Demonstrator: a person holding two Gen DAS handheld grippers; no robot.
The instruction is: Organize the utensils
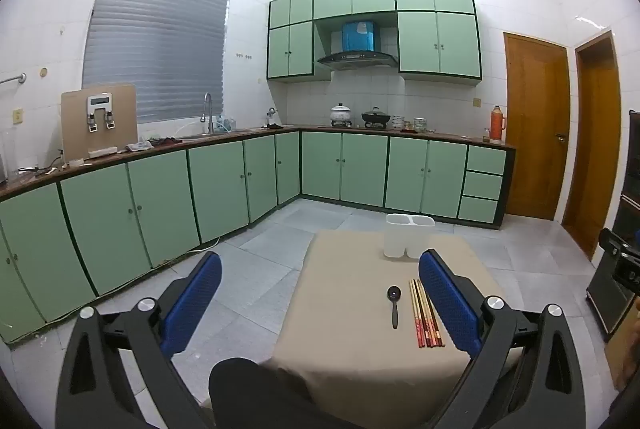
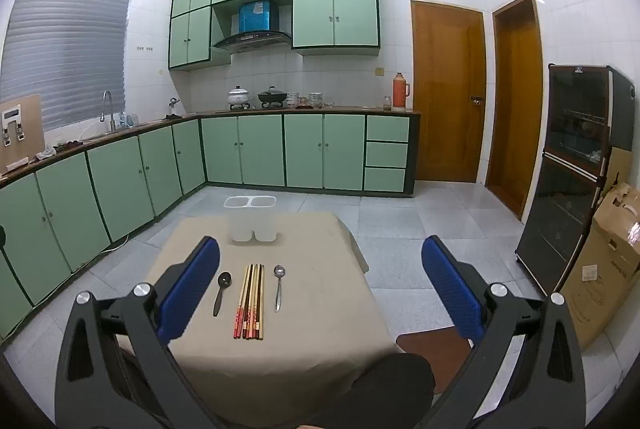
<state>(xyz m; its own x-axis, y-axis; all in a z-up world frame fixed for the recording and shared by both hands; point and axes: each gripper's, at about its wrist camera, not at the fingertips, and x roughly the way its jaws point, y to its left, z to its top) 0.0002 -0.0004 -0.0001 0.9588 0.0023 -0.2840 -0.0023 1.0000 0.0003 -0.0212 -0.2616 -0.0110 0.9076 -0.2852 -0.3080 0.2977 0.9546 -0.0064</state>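
Lying side by side on the tan cloth of the worktop [image 2: 320,329] were the utensils: a black spoon [image 2: 221,291] on the left, a bundle of chopsticks [image 2: 250,303] with red patterned ends in the middle, and a metal spoon [image 2: 278,287] on the right, all with their handles toward the camera. The three were near one another but apart, the chopsticks packed tightly together; how many sticks there were could not be counted with certainty. Beyond them, near the far edge of the worktop, stood a white two-compartment holder [image 2: 252,219], upright and seemingly with nothing in it. In the left wrist view the black spoon [image 1: 394,305] and chopsticks [image 1: 426,313] showed again, with the holder [image 1: 408,237] behind them, while the metal spoon was hidden behind a blue pad. The right tongs [image 2: 320,289] hung above the near part of the worktop with their blue pads spread wide and nothing between them. The left tongs [image 1: 320,303] were likewise wide open and gripping nothing, set over the worktop's left side. A dark-clothed knee [image 1: 256,389] of the person showed at the near edge. Around the worktop lay grey floor tiles, green cabinets [image 2: 260,149] along two walls, two wooden doors [image 2: 448,93], a dark glass-fronted cabinet [image 2: 576,165] and a cardboard box [image 2: 608,261].
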